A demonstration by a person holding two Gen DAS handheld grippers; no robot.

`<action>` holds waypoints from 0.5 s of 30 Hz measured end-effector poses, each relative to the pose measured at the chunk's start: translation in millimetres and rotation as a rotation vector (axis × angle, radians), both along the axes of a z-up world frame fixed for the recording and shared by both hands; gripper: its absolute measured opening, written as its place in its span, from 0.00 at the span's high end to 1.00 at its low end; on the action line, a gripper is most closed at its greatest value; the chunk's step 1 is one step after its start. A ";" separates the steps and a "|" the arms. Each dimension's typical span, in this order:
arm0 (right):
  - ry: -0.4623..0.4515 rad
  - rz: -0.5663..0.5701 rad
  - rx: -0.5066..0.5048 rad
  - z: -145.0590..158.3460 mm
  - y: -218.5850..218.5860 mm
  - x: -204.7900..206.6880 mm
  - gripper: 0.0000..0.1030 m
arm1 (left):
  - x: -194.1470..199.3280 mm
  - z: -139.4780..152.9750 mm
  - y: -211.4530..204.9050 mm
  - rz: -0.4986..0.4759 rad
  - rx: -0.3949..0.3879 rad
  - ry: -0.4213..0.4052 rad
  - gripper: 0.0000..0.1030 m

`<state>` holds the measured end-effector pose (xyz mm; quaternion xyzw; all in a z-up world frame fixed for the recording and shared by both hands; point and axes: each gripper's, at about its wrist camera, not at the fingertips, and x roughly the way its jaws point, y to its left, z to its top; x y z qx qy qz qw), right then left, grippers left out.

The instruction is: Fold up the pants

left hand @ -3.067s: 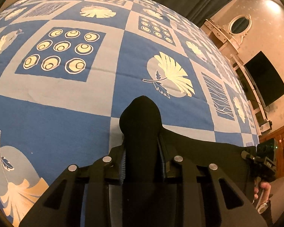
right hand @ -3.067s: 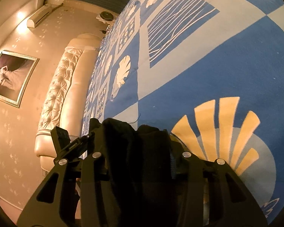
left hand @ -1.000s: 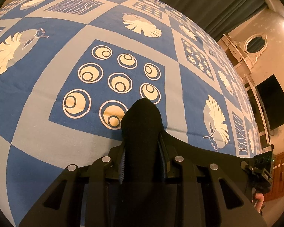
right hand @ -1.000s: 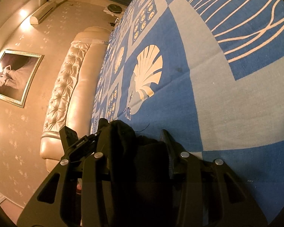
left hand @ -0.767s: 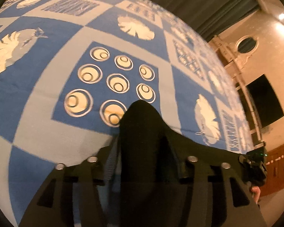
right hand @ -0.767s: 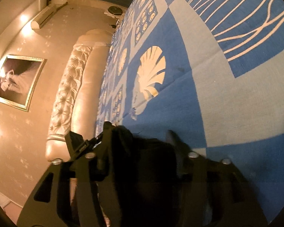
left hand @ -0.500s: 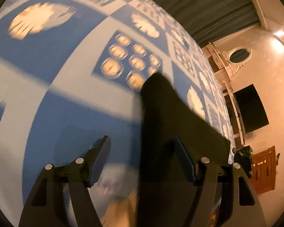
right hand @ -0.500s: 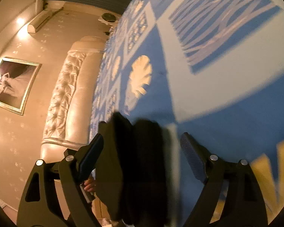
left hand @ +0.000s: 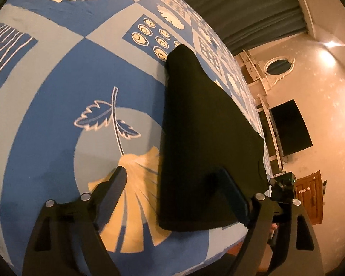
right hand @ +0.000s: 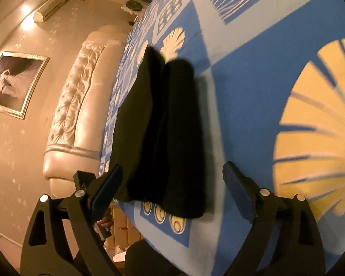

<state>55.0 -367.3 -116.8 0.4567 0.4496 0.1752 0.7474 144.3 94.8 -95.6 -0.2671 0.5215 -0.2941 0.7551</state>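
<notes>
Black pants lie folded flat on the blue patterned bedspread. My left gripper hovers at their near end, jaws still opening, pads clear of the cloth; its right finger overlaps the fabric's edge in view. In the right wrist view the pants show as a thick folded stack running away from me. My right gripper is also opening, with the stack's near end between its spread fingers but untouched. The other gripper's body shows past the pants' far corner.
The bedspread ends close below the pants at the bed's near edge. A padded cream headboard, a framed picture and an air conditioner are at the left. A dark TV, wooden cabinet and curtains stand at the right.
Both grippers let go of the black pants and spread wide. Both have pulled back toward the bed's near edge, leaving the folded pants lying on the bedspread.
</notes>
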 end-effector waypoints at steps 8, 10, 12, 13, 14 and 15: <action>0.010 0.000 0.036 1.2 23.9 12.5 0.14 | -5.8 -3.3 -4.5 -0.002 -0.066 0.058 0.18; 0.018 -0.010 0.035 0.5 23.0 11.4 0.19 | -6.9 -3.9 -5.2 -0.007 -0.091 0.079 0.18; 0.034 -0.024 0.029 -1.9 21.4 9.7 0.31 | -8.1 -3.6 -8.0 -0.015 -0.102 0.088 0.18; 0.038 -0.028 0.032 -4.2 18.9 8.2 0.38 | -10.3 -3.7 -9.2 -0.025 -0.108 0.094 0.18; 0.038 -0.029 0.037 -6.2 17.1 6.8 0.44 | -11.1 -3.9 -11.2 -0.032 -0.112 0.098 0.18; 0.038 -0.033 0.045 -8.4 15.2 5.5 0.47 | -11.2 -4.1 -13.4 -0.039 -0.112 0.097 0.18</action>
